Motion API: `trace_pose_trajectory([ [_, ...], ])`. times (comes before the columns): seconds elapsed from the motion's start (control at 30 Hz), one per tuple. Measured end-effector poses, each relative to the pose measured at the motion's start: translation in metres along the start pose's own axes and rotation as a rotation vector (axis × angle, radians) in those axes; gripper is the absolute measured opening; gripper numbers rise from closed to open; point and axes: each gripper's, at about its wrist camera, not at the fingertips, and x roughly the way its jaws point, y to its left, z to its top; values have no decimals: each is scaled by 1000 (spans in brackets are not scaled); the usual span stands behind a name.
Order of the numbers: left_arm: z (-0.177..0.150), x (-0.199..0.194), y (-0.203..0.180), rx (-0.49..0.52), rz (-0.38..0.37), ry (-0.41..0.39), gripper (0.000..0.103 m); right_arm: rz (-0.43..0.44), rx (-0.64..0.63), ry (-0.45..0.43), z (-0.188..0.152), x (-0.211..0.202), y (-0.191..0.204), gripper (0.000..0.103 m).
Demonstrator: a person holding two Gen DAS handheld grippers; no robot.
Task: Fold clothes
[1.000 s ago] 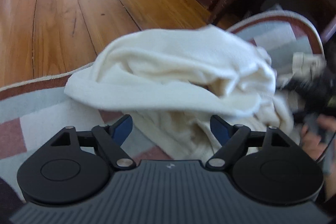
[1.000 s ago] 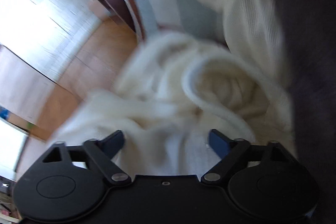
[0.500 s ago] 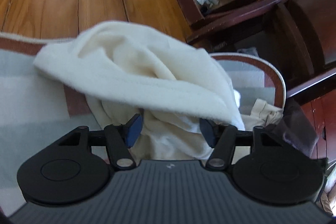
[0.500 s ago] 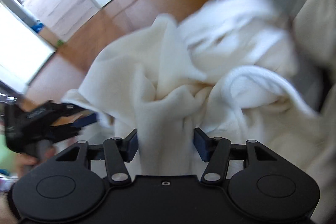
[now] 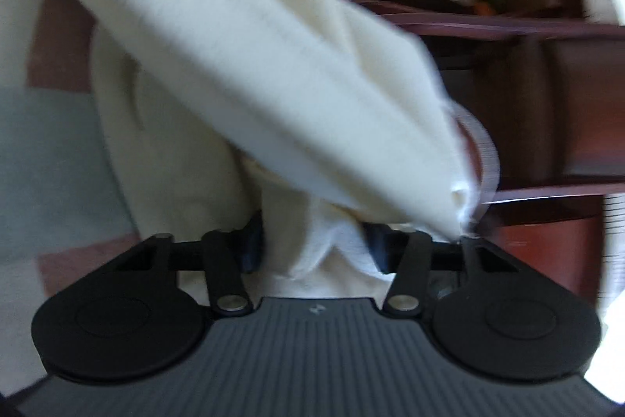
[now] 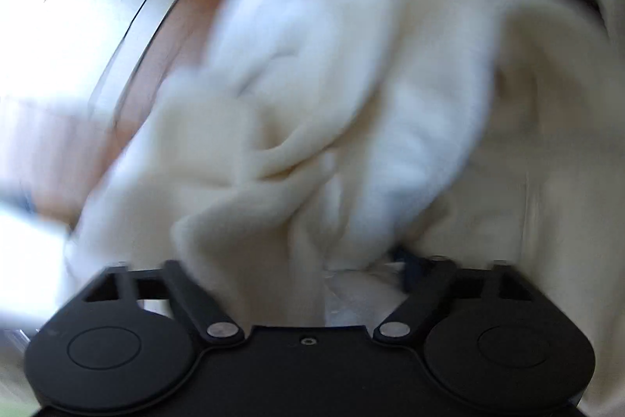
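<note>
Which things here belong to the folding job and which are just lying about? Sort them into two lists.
Part of the job:
- cream garment, bunched
- left gripper, its jaws have just been closing on a fold of cloth
- right gripper, cloth between its jaws

Just lying about:
- patterned rug
- dark wooden shelf unit with clutter
- wooden floor

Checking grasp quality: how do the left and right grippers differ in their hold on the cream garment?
Left gripper: both blue pads show, and its jaws have just been closing onto a thin fold of the cream garment. Right gripper: one pad is buried under a thicker bunch, and the view is blurrier. Both have cloth between their jaws.
</note>
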Motion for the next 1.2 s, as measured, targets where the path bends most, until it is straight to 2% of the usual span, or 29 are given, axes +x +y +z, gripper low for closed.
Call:
trace_pose_trajectory([
  [0.07, 2, -5, 0, -37, -81, 0, 43, 119, 55, 33, -5, -7, 3, 53],
  [0.13, 3, -8, -11, -34, -128, 9, 43, 202, 108, 44, -10, -9, 0, 53],
  [0.17, 3, -9, -17, -23, -145, 15, 43, 206, 97, 41, -13, -10, 3, 53],
  [0.23, 1, -11, -36, 30, -145, 41, 43, 202, 61, 32, -23, -12, 12, 53],
  [0.33, -3, -13, -69, 116, -100, 66, 41, 257, 49, 41, -26, -16, 20, 50],
  [0.37, -5, -18, -79, 137, -71, 47, 33, 278, 24, 53, -27, -18, 28, 46],
  [0.5, -5, -48, -135, 250, -24, 6, 28, 379, -94, 75, -22, -32, 68, 43],
  [0.53, -7, -59, -149, 281, -21, -20, 28, 408, -124, 73, -18, -37, 79, 43],
  [0.6, -17, -84, -172, 317, -20, -122, 28, 462, -181, 71, -12, -45, 103, 43],
  [0.73, -16, -118, -193, 321, -8, -188, 28, 498, -294, 76, -14, -56, 148, 42],
  [0.93, -32, -193, -208, 323, 21, -302, 28, 553, -445, 108, -34, -63, 214, 42],
  [1.1, -57, -263, -237, 418, 85, -403, 28, 577, -622, 122, -63, -93, 274, 41],
  [1.2, -79, -315, -248, 477, 114, -458, 28, 579, -746, 108, -82, -111, 323, 39],
])
